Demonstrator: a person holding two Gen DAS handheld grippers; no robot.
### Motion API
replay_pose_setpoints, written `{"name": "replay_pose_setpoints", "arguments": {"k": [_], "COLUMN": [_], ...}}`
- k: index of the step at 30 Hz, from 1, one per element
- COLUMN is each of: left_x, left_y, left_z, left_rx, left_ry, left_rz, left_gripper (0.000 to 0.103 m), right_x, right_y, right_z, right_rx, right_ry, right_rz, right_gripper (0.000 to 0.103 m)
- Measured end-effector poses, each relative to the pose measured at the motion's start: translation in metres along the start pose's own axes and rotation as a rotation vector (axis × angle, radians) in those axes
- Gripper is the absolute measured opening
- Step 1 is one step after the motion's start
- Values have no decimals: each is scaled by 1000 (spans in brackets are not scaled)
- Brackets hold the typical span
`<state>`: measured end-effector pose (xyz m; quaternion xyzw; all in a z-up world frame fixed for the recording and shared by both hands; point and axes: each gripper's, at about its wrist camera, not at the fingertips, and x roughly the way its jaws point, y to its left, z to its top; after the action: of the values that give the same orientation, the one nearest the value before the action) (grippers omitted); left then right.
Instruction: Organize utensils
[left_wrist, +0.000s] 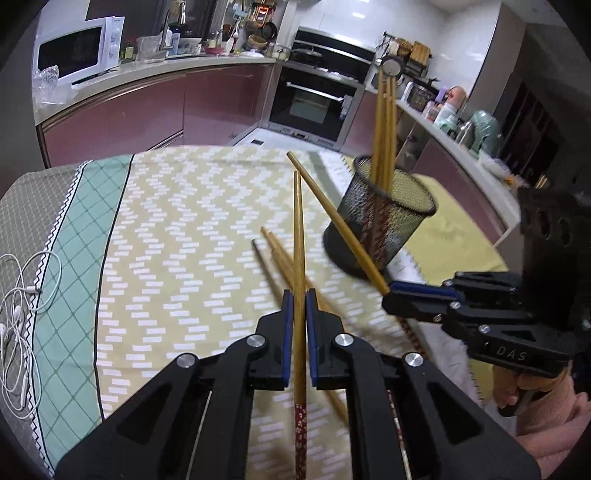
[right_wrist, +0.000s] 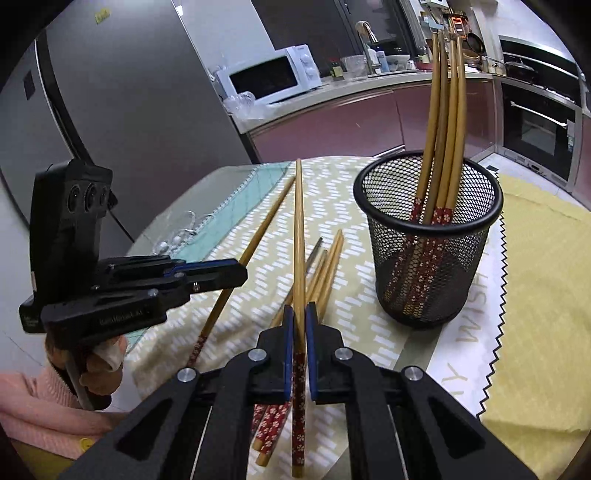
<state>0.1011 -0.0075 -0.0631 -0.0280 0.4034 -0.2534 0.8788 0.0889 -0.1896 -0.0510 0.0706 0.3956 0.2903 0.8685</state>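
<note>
Two chopsticks are held off the desk, one per gripper. Each is a tan wooden stick, tapered toward the far tip, with a dark red floral-patterned band at the thick end. The chopstick in the left gripper (left_wrist: 300, 314) is clamped between the blue pads partway along its length, its tip pointing forward over the cloth and its red end (left_wrist: 301, 435) hanging back under the gripper. The chopstick in the right gripper (right_wrist: 300, 325) is clamped likewise, with the red flowered end (right_wrist: 298, 424) trailing below. In the left wrist view the right gripper's stick (left_wrist: 336, 218) is seen slanting in front of the mesh cup. In the right wrist view the left gripper's stick (right_wrist: 255, 247) is seen angled over the cloth.

More chopsticks (right_wrist: 325, 266) of the same make are left lying loose on the desk between the grippers, roughly parallel, beside one thin dark stick (right_wrist: 314, 253). A black wire-mesh cup (right_wrist: 428, 240) is stood upright on the desk to the right, with several chopsticks (right_wrist: 445, 122) stood in it, red ends down, leaning together.

The desk is covered by a yellow-and-white patterned cloth (left_wrist: 184, 229) with a green and grey border; a plain yellow cloth (right_wrist: 546, 295) with a white zigzag-edged strip is seen under and beyond the cup. White earphones (left_wrist: 18, 314) are left coiled at the left edge. A hand in a pink sleeve (right_wrist: 40, 398) is seen on the left gripper's handle.
</note>
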Motion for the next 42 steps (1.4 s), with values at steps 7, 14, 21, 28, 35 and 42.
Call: {"name": "replay_pose_setpoints", "arguments": {"k": [7,14,21,28,35,42], "left_x": [-26,-53,-63,-62,-63,-58], "left_y": [-8,-21,-36,-41,-49,-60], "left_z": [17,39,57,81,116,146], "left_rx": [10,29,52,39,39,42], "left_ry": [-64,-138,-176,-199,-250,-309], "left_rz": [-61,-138,-164,-186,-203,-187], "left_gripper": [7,7,7,7,7,7], "right_x": [-28,-54,-72,-89,-100,-79], "right_y": [-4,-5,-10,-17,-32,-54], "right_z": [0,9,15,30,50,64], "right_rx": [-3,-15,-8,-6,2,27], "right_ry": [-65,-141,-211,-308,-437,-503], "right_rz": [28,62,102,111,13,-54], "right_gripper": [6,6,6,6,6,6]}}
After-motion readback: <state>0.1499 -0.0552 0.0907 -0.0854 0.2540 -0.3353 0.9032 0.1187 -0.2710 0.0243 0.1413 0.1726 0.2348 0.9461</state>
